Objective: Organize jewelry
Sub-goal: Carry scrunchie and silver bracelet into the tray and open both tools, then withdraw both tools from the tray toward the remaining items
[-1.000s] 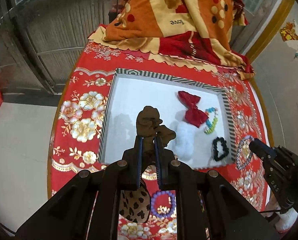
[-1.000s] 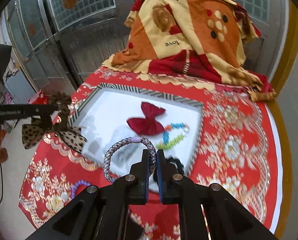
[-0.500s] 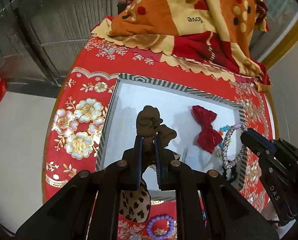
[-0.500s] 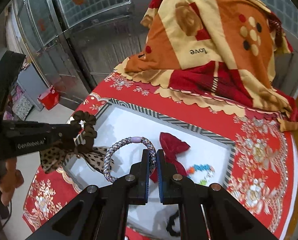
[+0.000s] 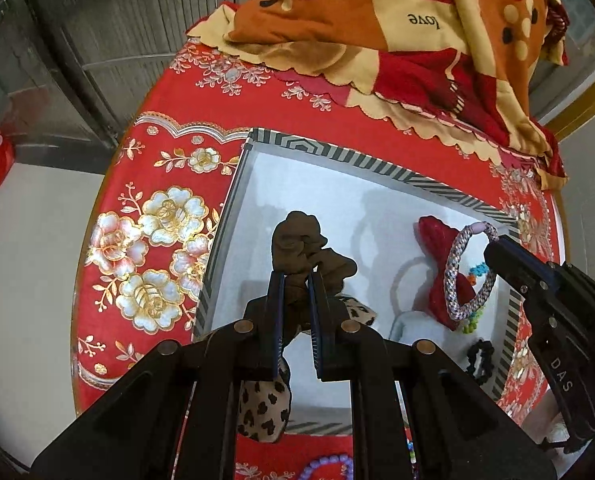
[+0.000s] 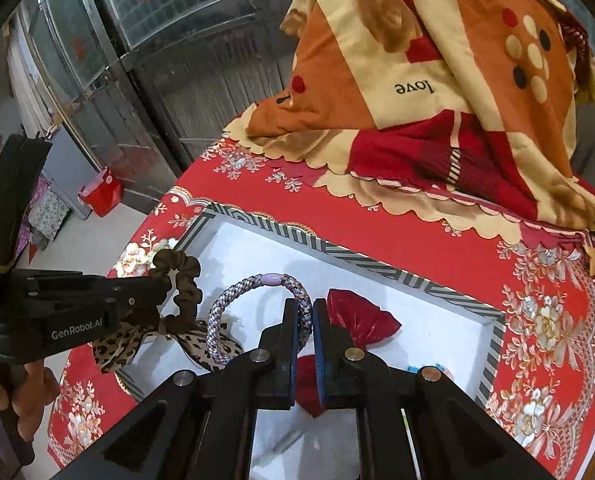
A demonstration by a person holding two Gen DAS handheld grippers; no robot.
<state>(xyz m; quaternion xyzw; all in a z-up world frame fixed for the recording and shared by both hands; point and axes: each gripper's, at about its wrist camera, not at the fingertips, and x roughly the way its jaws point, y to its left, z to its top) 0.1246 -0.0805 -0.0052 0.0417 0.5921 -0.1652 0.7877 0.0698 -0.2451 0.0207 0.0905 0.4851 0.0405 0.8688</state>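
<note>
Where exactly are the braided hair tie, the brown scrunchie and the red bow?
braided hair tie (image 6: 233,292), right wrist view, upper left curve of loop.
brown scrunchie (image 5: 295,240), left wrist view, bunched top.
red bow (image 6: 361,322), right wrist view, right wing.

Inside the striped-rim tray (image 5: 381,166), the white floor is bare across the far-left half, toward the corner nearest the flowered tablecloth (image 5: 157,240). The tray's right half is crowded: a red bow (image 5: 437,240), coloured beads (image 5: 473,322) and a black scrunchie (image 5: 480,360) lie there. Beyond the tray's far rim, a heaped orange blanket (image 6: 437,80) blocks that side.
</note>
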